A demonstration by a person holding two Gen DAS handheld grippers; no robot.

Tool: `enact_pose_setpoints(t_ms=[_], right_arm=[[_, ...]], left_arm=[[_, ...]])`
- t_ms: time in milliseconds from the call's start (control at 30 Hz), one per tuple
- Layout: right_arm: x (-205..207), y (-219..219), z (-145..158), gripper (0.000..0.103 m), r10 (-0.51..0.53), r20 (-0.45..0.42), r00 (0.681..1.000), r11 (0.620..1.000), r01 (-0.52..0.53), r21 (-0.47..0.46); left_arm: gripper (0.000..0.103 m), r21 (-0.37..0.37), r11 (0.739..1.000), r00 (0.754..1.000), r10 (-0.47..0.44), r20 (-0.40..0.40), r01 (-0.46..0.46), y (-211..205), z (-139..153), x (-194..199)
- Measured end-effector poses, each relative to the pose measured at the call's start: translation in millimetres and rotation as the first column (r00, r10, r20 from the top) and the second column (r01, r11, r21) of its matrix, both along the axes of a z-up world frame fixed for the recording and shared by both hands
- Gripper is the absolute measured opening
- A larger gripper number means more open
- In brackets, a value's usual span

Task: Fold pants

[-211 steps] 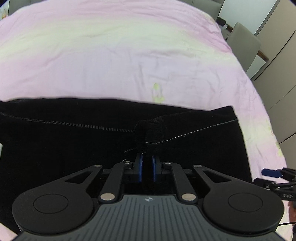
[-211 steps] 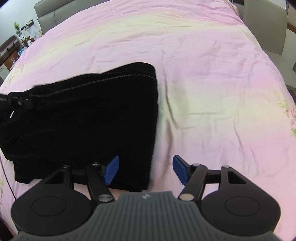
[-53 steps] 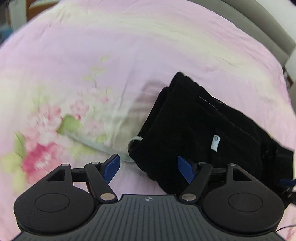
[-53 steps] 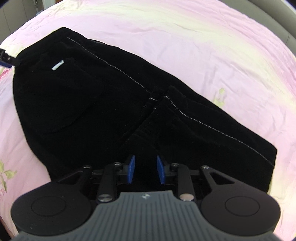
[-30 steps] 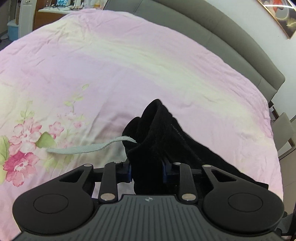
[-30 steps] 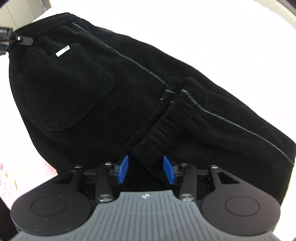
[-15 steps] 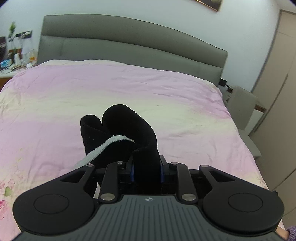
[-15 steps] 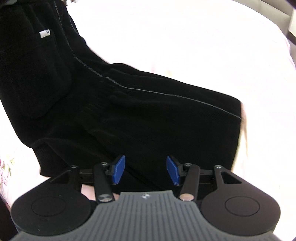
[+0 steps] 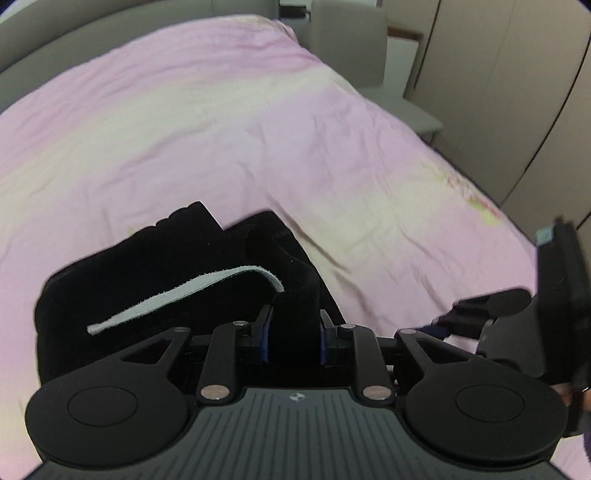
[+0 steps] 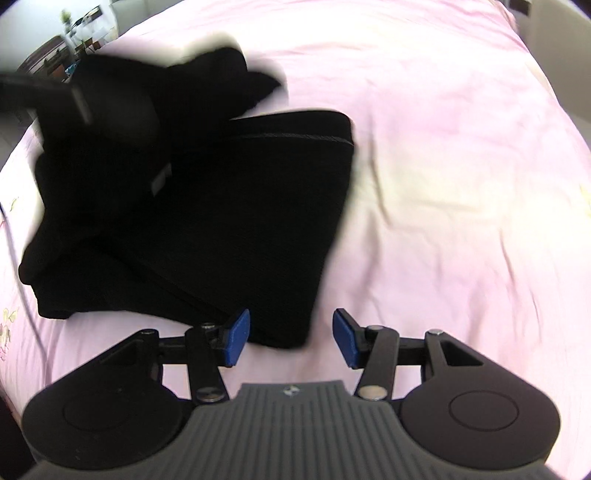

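Observation:
The black pants (image 10: pixel 229 192) lie partly folded on the pink bedsheet (image 10: pixel 443 147). My left gripper (image 9: pixel 293 336) is shut on the waistband end of the pants (image 9: pixel 207 266) and holds it above the lower layer; a pale drawstring (image 9: pixel 184 291) hangs from it. In the right wrist view the left gripper (image 10: pixel 74 99) shows blurred at upper left over the pants. My right gripper (image 10: pixel 290 339) is open and empty, just off the near right corner of the folded pants. It also shows at the right edge of the left wrist view (image 9: pixel 517 314).
The bed's grey headboard (image 9: pixel 92 33) runs along the far side. A grey chair (image 9: pixel 354 48) and beige wardrobe doors (image 9: pixel 517 92) stand to the right of the bed. A dresser with small items (image 10: pixel 62 48) is at the far left.
My left gripper has carried the waistband end over toward the right and lower, onto the folded legs. My right gripper has let go, opened wider and drawn back to the pants' corner.

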State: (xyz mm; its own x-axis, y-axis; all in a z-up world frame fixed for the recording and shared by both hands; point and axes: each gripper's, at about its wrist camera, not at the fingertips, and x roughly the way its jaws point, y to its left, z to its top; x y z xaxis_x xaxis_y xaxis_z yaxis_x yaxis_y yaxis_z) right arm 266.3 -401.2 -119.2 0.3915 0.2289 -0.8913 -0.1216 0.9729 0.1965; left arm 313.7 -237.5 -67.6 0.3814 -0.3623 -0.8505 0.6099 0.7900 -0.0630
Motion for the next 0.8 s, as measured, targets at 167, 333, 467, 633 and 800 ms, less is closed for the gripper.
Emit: enact_pose_setpoints(t_ms=[167, 333, 467, 633, 800], right_arm=[[-7, -18, -10, 0.047, 0.009, -0.020, 1.000, 1.000, -0.008, 0.011], [2, -15, -23, 0.047, 0.016, -0.037, 0.999, 1.000, -0.017, -0.005], [1, -10, -12, 0.048, 0.019, -0.022, 1.000, 1.000, -0.019, -0.020], [4, -3, 15, 0.048, 0.015, 0.024, 1.000, 0.999, -0.015, -0.033], [22, 10, 36, 0.051, 0.000, 0.069, 0.998, 1.000, 0.000, 0.000]], left_arm=[[0.030, 0.021, 0.998, 0.995, -0.058, -0.079, 0.060, -12, -46, -4], [0.063, -0.086, 0.992, 0.981, -0.101, -0.165, 0.088, -7, -41, 2], [0.072, -0.122, 0.984, 0.973, -0.151, -0.177, 0.130, 9, -24, -8], [0.072, -0.105, 0.985, 0.983, -0.149, -0.110, 0.138, 57, 5, -13], [0.072, -0.029, 0.999, 0.999, 0.024, -0.021, -0.025, 128, 19, 9]])
